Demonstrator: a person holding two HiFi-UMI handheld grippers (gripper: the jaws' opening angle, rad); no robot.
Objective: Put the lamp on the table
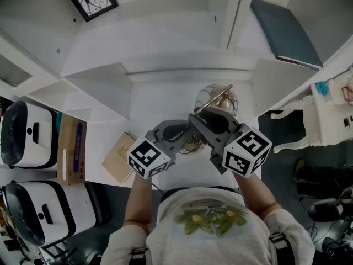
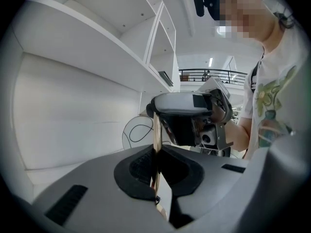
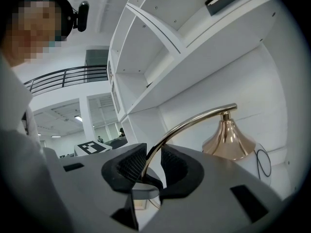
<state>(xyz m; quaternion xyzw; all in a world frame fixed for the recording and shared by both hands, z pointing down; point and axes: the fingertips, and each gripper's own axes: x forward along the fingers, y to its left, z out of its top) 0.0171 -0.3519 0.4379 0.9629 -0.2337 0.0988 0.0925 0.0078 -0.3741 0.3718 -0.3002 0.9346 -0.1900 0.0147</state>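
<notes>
- Pinching with my left claw (image 2: 156,173), I have its pads pressed tight on the thin stem of the gold metal lamp with a curved arm (image 3: 228,140).
- My right claw (image 3: 147,171) clamps that same arm.
- The lamp's cone and globe sit just beyond both claws, over the white surface (image 1: 160,101), under the white shelves (image 1: 99,81).

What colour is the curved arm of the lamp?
Shiny gold, slightly rosy. The lamp arm shows best in the right gripper view.
</notes>
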